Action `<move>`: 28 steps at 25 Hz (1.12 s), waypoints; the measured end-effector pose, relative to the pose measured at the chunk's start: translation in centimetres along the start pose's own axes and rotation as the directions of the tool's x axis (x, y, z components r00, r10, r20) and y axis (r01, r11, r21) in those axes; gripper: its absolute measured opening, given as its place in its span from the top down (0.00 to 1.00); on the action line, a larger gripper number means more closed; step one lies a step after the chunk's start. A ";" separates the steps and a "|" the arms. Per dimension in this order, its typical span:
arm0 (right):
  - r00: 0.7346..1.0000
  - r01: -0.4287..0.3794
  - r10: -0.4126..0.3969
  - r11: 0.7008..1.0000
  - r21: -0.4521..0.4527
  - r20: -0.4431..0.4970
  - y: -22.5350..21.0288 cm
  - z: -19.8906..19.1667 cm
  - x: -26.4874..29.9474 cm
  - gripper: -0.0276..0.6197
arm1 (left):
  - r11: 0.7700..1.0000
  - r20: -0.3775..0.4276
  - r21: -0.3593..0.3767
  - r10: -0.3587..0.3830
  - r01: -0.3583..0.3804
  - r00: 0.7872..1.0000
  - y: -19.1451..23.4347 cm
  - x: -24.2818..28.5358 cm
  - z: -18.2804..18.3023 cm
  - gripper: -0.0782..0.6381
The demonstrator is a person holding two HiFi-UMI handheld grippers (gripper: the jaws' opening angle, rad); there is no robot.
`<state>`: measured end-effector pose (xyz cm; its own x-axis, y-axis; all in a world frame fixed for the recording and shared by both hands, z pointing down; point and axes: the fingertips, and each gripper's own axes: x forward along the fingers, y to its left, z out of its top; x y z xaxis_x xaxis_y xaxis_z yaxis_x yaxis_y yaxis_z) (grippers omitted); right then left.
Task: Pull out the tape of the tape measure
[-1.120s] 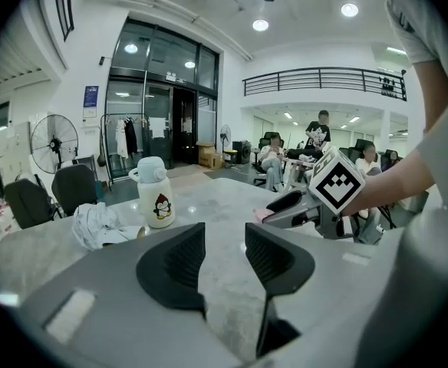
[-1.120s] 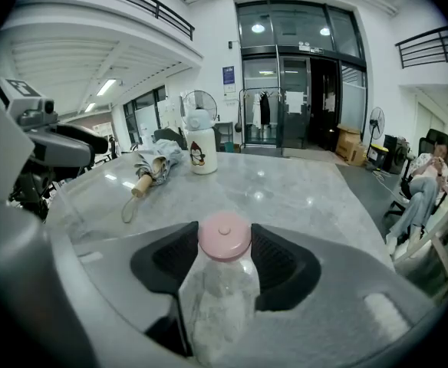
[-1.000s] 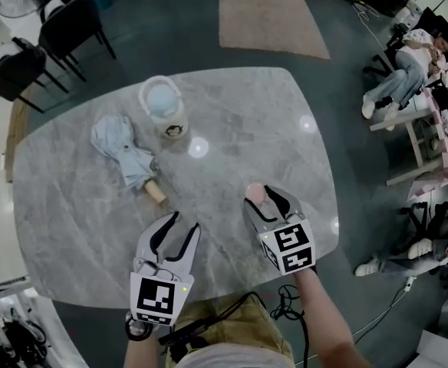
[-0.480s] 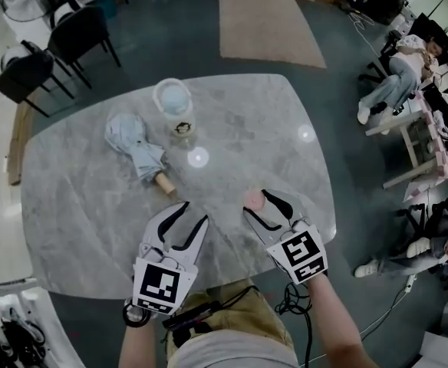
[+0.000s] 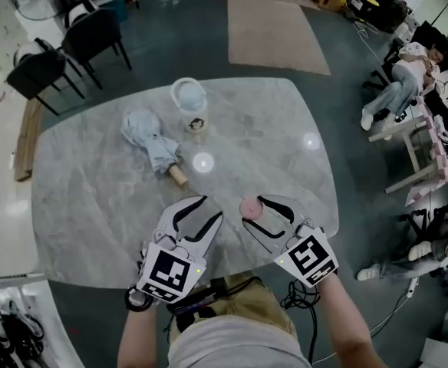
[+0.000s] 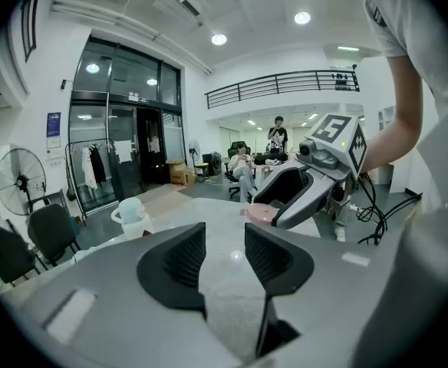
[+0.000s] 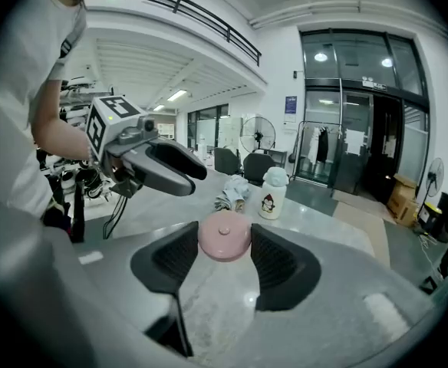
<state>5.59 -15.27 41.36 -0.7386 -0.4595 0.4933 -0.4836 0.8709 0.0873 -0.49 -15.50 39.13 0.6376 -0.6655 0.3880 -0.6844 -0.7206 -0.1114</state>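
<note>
The tape measure (image 5: pixel 249 206) is a round pink case with a small button in its middle. It sits between the jaws of my right gripper (image 5: pixel 256 210), which is shut on it and holds it above the grey marble table (image 5: pixel 93 198). In the right gripper view the tape measure (image 7: pixel 224 238) is pressed between both pads. No tape shows outside the case. My left gripper (image 5: pixel 201 210) hovers just to the left of it, open and empty. The left gripper view shows the open left gripper (image 6: pixel 224 240), with the right gripper (image 6: pixel 301 194) and the pink tape measure (image 6: pixel 258 213) beyond it.
A folded light-blue umbrella (image 5: pixel 153 146) and a white bottle with a cartoon figure (image 5: pixel 189 106) stand on the far part of the table. Black chairs (image 5: pixel 63 56) stand beyond the table at the far left. People sit at desks (image 5: pixel 408 75) on the right. Cables hang below my hands.
Both grippers have risen off the table and come closer together. The right one carries the pink tape measure with it and has rolled; the left stays open.
</note>
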 end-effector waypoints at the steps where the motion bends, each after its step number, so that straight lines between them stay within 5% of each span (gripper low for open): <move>1: 1.000 -0.016 0.016 1.000 -0.010 0.001 0.4 0.2 -0.1 0.63 | 1.000 0.002 0.006 -0.010 0.009 1.000 -0.1 0.0 0.0 0.67; 15: 0.983 -0.182 0.180 0.975 -0.131 -0.028 4.1 0.9 -1.0 0.63 | 0.972 -0.024 0.146 -0.182 0.183 0.983 -3.4 0.2 -0.1 0.67; 28: 0.959 -0.283 0.273 0.935 -0.212 -0.077 5.1 0.7 -1.5 0.63 | 0.939 -0.047 0.224 -0.258 0.262 0.965 -4.5 0.0 -0.4 0.75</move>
<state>3.90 -10.24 40.43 -0.8040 -0.1896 0.5636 -0.1434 0.9817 0.1257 2.40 -12.16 39.99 0.7753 -0.4468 0.4465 -0.3957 -0.8945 -0.2080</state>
